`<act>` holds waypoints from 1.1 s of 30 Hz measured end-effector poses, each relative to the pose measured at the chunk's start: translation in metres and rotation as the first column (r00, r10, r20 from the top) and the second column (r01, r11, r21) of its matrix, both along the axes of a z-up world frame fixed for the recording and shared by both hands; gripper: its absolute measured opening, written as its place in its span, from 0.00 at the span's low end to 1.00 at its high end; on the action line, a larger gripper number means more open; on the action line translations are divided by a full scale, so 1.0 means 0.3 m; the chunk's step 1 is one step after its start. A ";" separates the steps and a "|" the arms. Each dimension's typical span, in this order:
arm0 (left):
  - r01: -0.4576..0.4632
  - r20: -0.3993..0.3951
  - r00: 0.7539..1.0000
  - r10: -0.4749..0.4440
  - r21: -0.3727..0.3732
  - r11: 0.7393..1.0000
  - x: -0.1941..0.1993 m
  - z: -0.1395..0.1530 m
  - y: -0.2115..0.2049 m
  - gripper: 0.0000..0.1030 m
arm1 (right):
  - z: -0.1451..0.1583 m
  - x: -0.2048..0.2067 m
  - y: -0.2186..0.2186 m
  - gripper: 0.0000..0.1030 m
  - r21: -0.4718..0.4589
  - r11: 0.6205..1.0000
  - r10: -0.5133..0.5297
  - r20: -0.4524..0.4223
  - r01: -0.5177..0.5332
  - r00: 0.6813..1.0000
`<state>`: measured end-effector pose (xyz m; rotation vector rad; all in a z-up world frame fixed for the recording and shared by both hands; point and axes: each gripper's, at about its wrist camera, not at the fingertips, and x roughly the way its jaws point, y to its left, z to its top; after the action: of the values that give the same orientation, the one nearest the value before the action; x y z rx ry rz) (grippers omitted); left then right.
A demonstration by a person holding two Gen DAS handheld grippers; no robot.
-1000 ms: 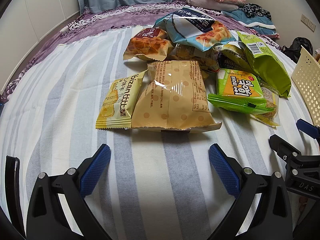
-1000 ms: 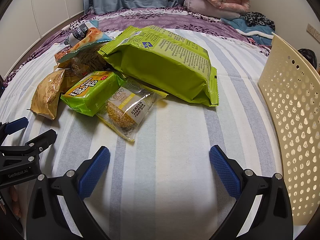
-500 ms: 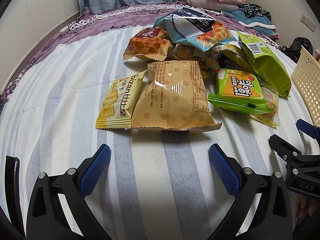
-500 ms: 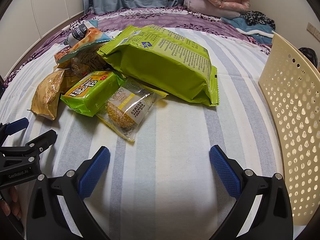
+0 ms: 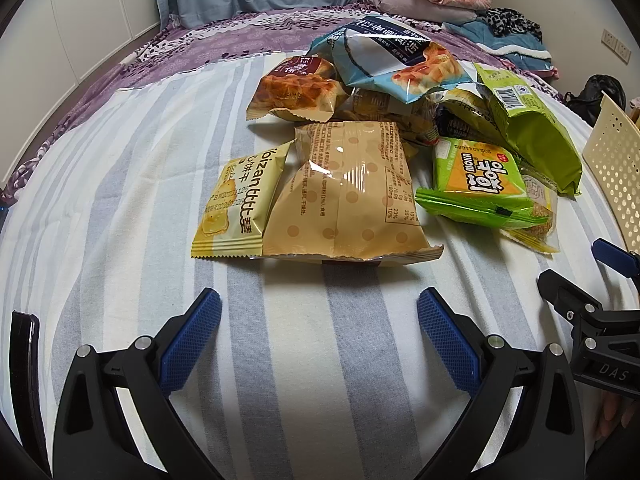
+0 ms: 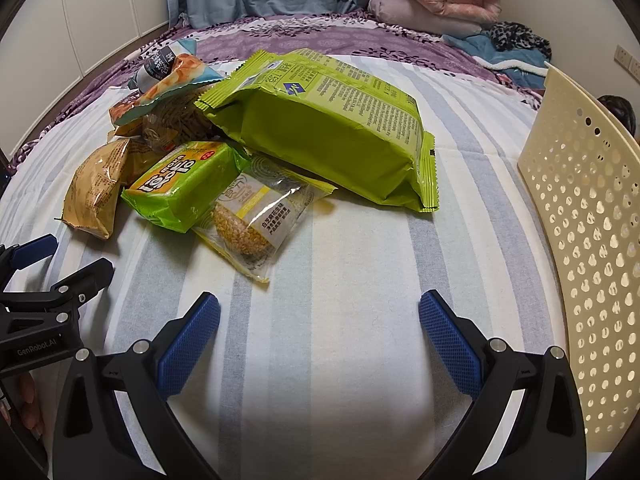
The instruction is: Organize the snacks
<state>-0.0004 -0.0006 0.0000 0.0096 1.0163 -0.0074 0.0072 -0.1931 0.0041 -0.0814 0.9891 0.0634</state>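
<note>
A pile of snack packs lies on the striped bed sheet. In the left wrist view: a yellow cracker pack (image 5: 236, 204), a tan dotted bag (image 5: 348, 200), a green-and-orange pack (image 5: 476, 184), a large lime bag (image 5: 532, 128), a blue bag (image 5: 392, 60) and a brown pastry pack (image 5: 296, 88). In the right wrist view the lime bag (image 6: 332, 128), the green-and-orange pack (image 6: 180, 184) and a clear puffed-cake pack (image 6: 256, 220) lie ahead. My left gripper (image 5: 318, 336) is open and empty, short of the tan bag. My right gripper (image 6: 320, 336) is open and empty, short of the clear pack.
A cream perforated basket (image 6: 592, 240) stands on its side at the right, also at the edge of the left wrist view (image 5: 616, 168). Folded blankets (image 6: 436, 0) lie at the bed's head. A white wardrobe (image 5: 80, 32) runs along the left.
</note>
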 end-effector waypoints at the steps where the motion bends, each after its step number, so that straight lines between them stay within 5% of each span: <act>1: 0.000 0.000 1.000 0.000 0.000 1.000 0.000 0.000 0.000 0.97 | 0.000 -0.001 0.001 0.95 -0.001 1.000 0.000 0.000 0.000 1.000; 22: 0.003 0.007 1.000 -0.003 -0.011 1.000 -0.005 0.016 0.005 0.97 | 0.014 -0.006 0.001 0.95 0.003 1.000 0.009 0.008 -0.009 1.000; 33: -0.016 0.055 0.998 0.018 -0.049 0.999 -0.024 0.096 0.089 0.97 | 0.097 -0.044 -0.026 0.95 0.109 0.994 -0.005 0.084 -0.004 0.996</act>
<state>-0.0077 0.0260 0.0287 -0.0427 0.9607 -0.0159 -0.0060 -0.2009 0.0331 0.0165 0.8993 0.1124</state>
